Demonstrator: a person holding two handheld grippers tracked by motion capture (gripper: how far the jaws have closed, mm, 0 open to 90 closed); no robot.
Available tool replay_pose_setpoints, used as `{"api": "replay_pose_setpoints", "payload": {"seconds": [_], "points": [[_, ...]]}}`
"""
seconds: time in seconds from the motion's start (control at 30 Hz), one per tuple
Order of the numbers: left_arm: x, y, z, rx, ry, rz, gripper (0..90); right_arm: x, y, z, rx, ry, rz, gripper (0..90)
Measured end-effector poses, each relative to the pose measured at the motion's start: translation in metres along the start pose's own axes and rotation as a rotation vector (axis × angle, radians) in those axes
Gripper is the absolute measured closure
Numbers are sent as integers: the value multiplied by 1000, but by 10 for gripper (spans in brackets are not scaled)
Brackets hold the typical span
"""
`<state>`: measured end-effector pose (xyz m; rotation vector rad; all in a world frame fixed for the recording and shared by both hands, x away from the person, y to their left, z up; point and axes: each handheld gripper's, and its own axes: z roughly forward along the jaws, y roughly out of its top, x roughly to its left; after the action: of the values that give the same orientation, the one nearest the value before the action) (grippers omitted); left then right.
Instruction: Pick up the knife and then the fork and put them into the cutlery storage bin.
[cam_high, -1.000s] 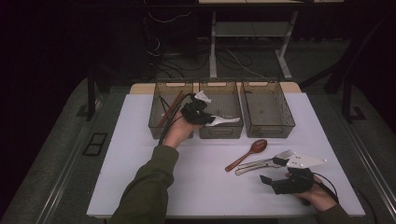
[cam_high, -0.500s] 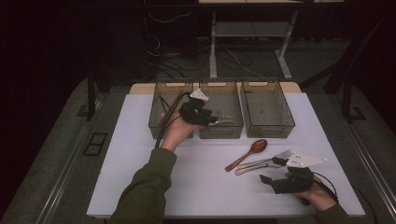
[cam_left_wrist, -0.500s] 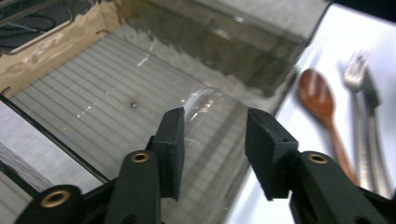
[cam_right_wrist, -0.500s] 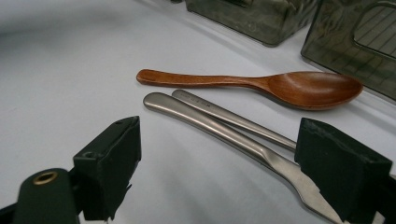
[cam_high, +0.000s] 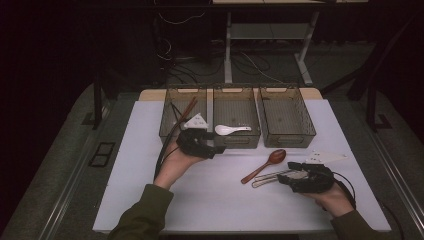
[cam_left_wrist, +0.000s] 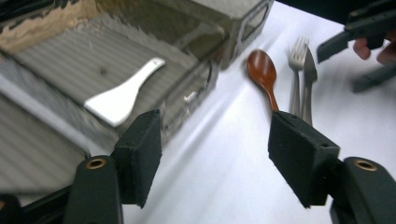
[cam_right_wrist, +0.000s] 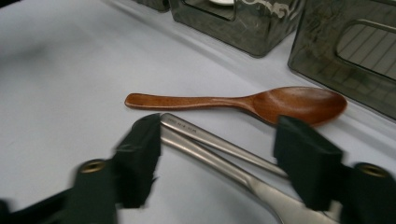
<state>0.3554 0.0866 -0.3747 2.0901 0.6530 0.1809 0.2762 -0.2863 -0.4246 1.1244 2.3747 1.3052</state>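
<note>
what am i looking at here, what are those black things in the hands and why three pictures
A person sits at a white table and holds a hand-held gripper in each hand: a clamp with two black jaws. No robot arm is involved.

The high view comes from a fixed camera above the table. The other two come from small cameras that ride on the grippers and look out between their jaws.

At the far side of the table stand three bins. The left bin holds chopsticks, the middle bin holds a white spoon, and the right bin looks empty. In front of them lie a wooden spoon, a fork and a knife.

The left gripper is open and holds nothing, near the middle bin. The right gripper is open too, its jaws on either side of the fork and knife handles.
</note>
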Motion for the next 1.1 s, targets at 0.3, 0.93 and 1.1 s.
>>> {"api": "replay_pose_setpoints", "payload": {"seconds": [0.3, 0.93, 1.1], "points": [[-12, -44, -25, -27, 44, -42, 219, 1, 17, 30, 62, 25, -27, 815], [-26, -116, -56, -38, 111, -117, 3, 3, 31, 76, 159, 27, -84, 892], [-28, -122, -57, -25, 99, -110, 0, 3, 35, 84, 152, 21, -77, 892]]}}
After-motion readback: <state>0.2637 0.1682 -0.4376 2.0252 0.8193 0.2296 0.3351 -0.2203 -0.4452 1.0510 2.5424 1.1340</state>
